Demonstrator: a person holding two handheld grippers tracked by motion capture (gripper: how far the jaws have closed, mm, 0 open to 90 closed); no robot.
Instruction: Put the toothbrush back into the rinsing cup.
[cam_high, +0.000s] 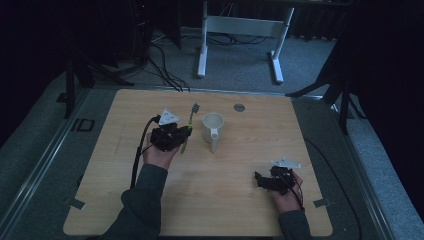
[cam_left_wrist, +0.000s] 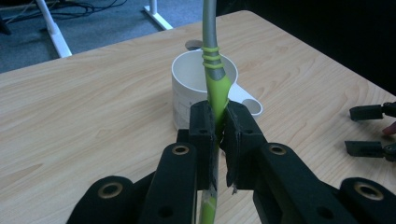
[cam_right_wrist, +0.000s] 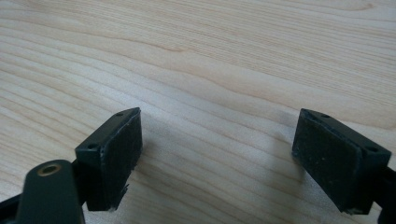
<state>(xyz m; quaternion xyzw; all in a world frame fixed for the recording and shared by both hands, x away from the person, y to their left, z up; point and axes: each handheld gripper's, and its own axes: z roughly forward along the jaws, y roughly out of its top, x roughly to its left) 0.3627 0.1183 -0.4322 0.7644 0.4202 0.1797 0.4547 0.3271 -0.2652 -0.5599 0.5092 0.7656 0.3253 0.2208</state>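
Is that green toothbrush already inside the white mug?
Not yet. The green and grey toothbrush is clamped in the left gripper, beside the white mug.

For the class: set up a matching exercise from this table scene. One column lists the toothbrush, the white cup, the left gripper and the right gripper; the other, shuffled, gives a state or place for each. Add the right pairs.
Things:
1. toothbrush
2. white cup
3. left gripper
4. right gripper

States or places:
A. jaws wide apart over bare table
B. stands on the table, handle towards the person
C. jaws shut on a green handle
D. held up beside the cup, bristle end away from the person

Pairs: 1-D, 2-B, 3-C, 4-A
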